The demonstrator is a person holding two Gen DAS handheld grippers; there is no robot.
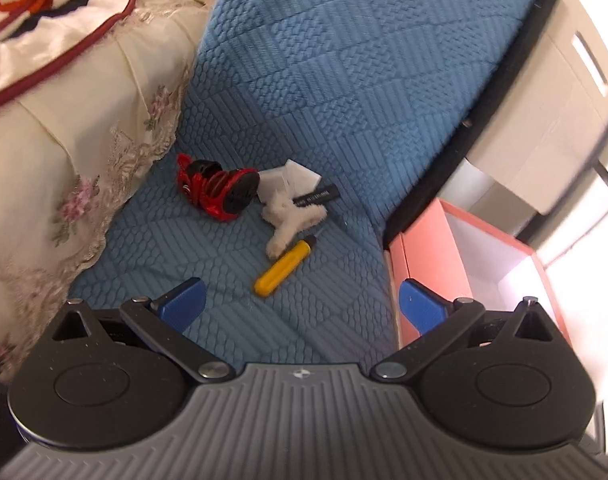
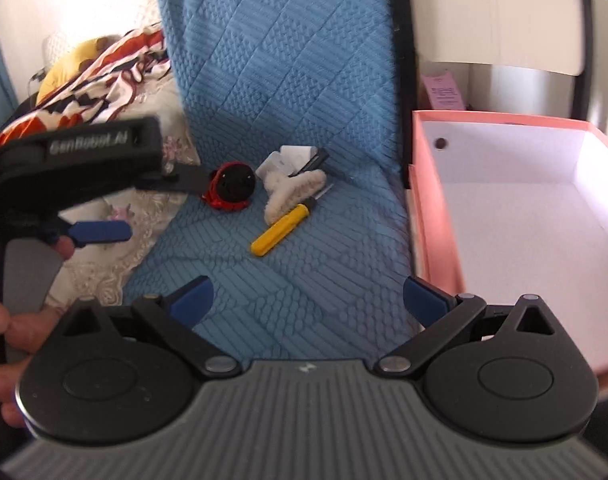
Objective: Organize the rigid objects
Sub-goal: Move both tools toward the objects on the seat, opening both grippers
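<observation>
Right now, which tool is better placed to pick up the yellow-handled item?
Right, marginally. The right tool is open, facing the yellow-handled item, with the pink box on its side. The left tool is open too.

A blue quilted fabric cover (image 1: 344,80) with a woven geometric pattern drapes over a seat edged in black. To one side lies a cream lace-trimmed bedspread (image 1: 63,168) embroidered with pink flowers, topped by a red, white and navy patterned blanket (image 1: 43,8). Opposite stands a beige plastic cabinet with a slotted handle (image 1: 564,92). Bright daylight washes out the pale wall (image 2: 63,0) behind.
</observation>
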